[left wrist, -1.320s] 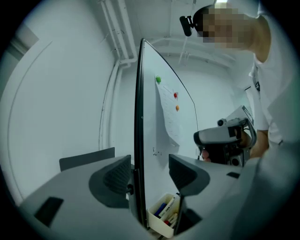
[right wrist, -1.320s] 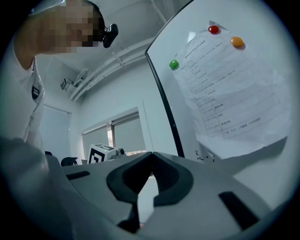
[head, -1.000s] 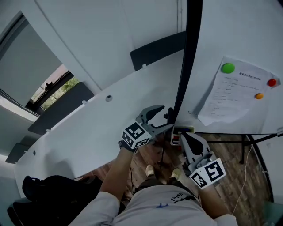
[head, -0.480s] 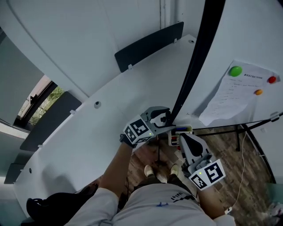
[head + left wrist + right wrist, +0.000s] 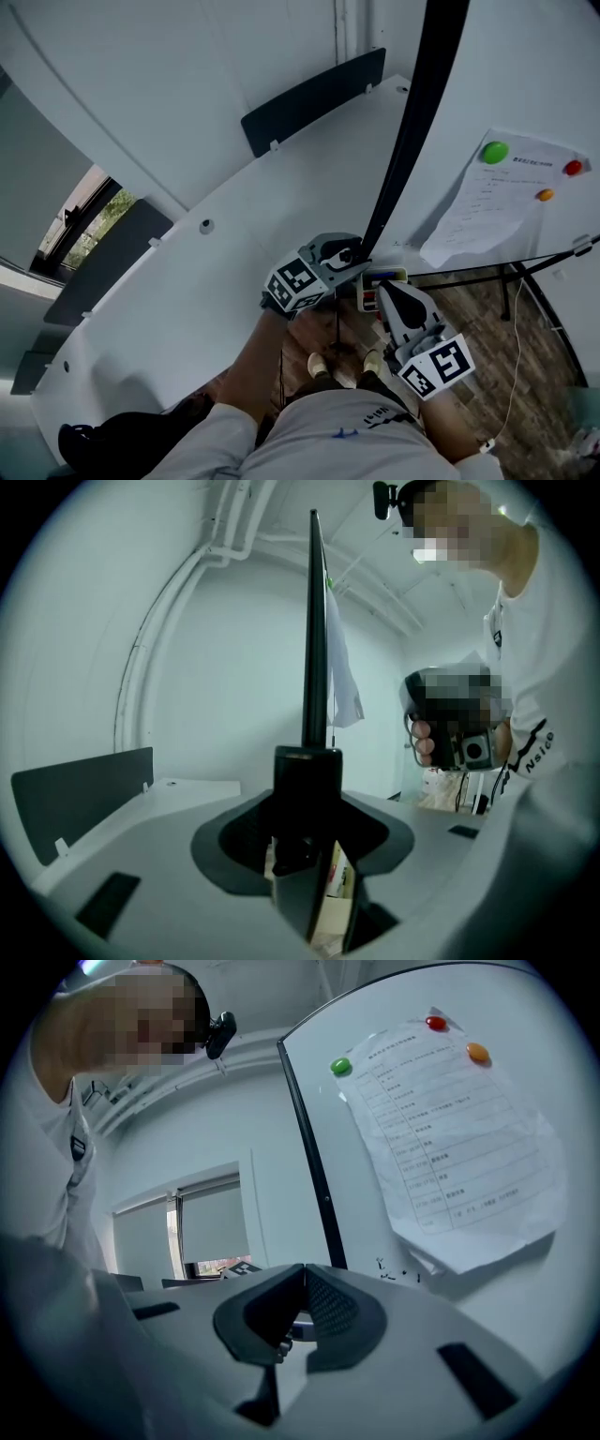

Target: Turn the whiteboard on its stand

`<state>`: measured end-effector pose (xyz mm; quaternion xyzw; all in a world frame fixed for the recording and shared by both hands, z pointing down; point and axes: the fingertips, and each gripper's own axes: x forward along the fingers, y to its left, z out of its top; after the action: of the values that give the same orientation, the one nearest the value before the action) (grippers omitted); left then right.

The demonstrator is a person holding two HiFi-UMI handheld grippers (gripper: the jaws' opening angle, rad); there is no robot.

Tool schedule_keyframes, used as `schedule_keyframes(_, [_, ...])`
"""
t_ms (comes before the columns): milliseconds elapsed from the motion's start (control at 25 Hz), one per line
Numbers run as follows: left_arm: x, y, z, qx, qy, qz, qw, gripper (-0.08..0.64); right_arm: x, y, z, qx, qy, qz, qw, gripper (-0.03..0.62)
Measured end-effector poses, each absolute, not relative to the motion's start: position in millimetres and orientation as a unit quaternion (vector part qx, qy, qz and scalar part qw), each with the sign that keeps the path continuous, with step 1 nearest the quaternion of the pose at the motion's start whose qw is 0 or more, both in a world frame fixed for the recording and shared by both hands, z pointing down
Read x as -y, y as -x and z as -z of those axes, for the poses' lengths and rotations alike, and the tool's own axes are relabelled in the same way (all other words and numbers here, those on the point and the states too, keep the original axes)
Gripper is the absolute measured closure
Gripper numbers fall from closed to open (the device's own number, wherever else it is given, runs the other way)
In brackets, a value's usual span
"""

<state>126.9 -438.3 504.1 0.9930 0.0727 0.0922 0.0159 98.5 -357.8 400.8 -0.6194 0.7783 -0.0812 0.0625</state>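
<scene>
The whiteboard (image 5: 525, 84) stands edge-on to me, its black frame (image 5: 412, 122) running up the middle of the head view. My left gripper (image 5: 349, 255) is at the frame's lower end. Its jaws are closing, with the frame (image 5: 312, 649) between them and touching both pads. My right gripper (image 5: 389, 292) hangs just below and to the right, by the board's front face, shut with nothing in it. In the right gripper view its tips (image 5: 302, 1274) meet in front of the board (image 5: 375, 1213).
A printed sheet (image 5: 492, 202) is pinned to the board with green (image 5: 494, 151), red and orange magnets. A marker tray (image 5: 384, 278) sits under the board's edge, above the stand's dark legs (image 5: 525, 291). Behind is a curved white desk (image 5: 187, 281) with dark screens (image 5: 314, 89).
The left gripper's jaws, wide open around the frame's lower end before, have closed onto it. The right gripper has stayed shut in place.
</scene>
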Motion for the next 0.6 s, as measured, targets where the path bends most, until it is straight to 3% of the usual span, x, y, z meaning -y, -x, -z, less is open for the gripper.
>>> schedule_keyframes(600, [426.2,-125.2,-506.2,-0.071,-0.990,-0.114,0.053,0.362,380.0,-81.3,-389.7,-0.811,0.576,0.082,0.059,0.578])
